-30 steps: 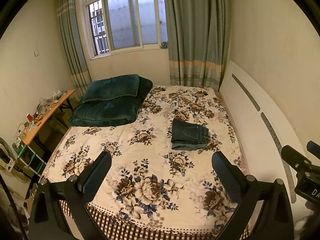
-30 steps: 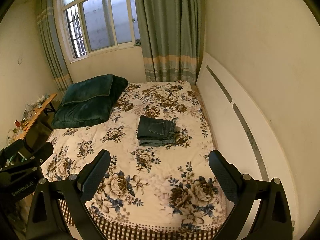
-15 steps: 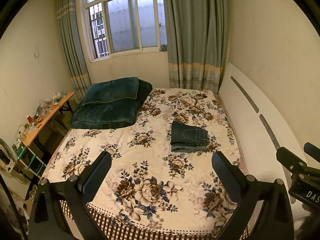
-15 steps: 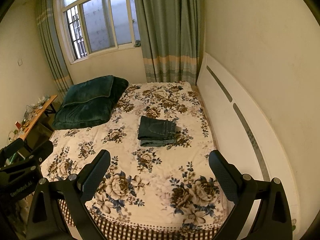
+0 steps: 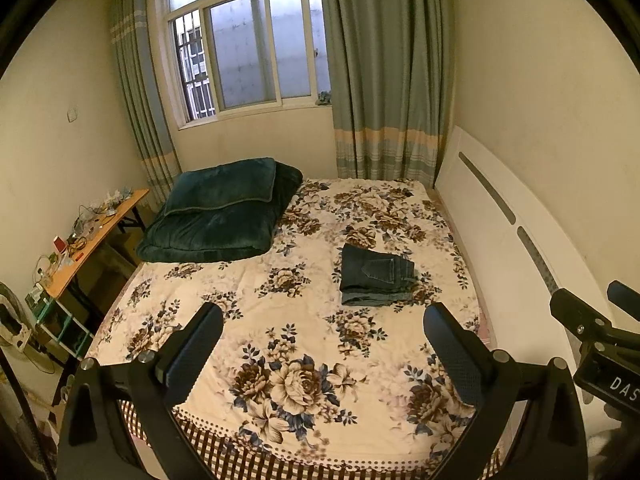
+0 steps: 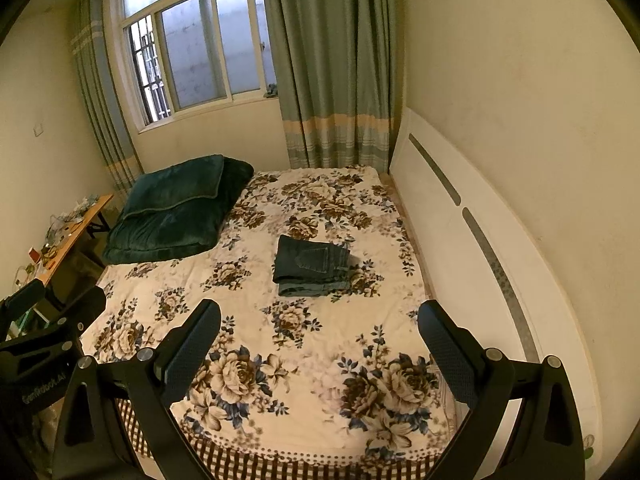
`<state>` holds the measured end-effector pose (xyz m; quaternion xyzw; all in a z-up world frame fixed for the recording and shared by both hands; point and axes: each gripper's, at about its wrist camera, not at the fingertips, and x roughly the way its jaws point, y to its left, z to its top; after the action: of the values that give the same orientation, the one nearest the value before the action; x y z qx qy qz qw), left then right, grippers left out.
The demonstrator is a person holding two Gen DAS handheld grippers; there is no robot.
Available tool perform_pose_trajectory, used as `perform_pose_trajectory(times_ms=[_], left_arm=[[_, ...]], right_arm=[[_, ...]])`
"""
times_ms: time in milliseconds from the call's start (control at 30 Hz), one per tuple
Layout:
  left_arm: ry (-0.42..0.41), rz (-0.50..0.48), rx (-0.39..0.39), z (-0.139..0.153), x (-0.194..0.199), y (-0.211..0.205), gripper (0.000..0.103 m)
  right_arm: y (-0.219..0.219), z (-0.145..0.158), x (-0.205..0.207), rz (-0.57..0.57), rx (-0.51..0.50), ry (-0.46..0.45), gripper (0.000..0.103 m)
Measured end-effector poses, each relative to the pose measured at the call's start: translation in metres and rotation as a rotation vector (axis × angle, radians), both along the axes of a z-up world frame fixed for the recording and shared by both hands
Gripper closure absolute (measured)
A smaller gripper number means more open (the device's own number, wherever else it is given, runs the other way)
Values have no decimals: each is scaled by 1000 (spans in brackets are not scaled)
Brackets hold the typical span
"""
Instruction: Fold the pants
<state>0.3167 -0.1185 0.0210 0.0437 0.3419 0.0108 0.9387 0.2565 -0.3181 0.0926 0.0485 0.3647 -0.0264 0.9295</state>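
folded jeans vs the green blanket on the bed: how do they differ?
Size: the jeans make a small compact stack; the green blanket is a far bulkier bundle.
Place: the jeans lie mid-bed nearer the white headboard; the blanket sits at the far corner by the window and desk.
Look: the jeans are dark blue denim with a pocket showing; the blanket is plush dark green.
Shared: both are folded, resting on the floral sheet, untouched by either gripper.

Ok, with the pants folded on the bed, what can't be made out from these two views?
- Folded pants: underside and inner layers hidden by the top fold, both views.
- Desk clutter: too small, left wrist view.
- Right hand-held gripper: body cut off by the bottom edge.
- Left hand-held gripper: likewise.
- Bed: near end hidden behind the fingers.
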Motion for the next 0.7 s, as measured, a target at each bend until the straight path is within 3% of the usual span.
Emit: perform_pose_trajectory(times_ms=[700], left_arm=[[17, 11, -8, -7, -7, 1, 0]], right_arm=[[6, -8, -13, -24, -9, 21, 2]])
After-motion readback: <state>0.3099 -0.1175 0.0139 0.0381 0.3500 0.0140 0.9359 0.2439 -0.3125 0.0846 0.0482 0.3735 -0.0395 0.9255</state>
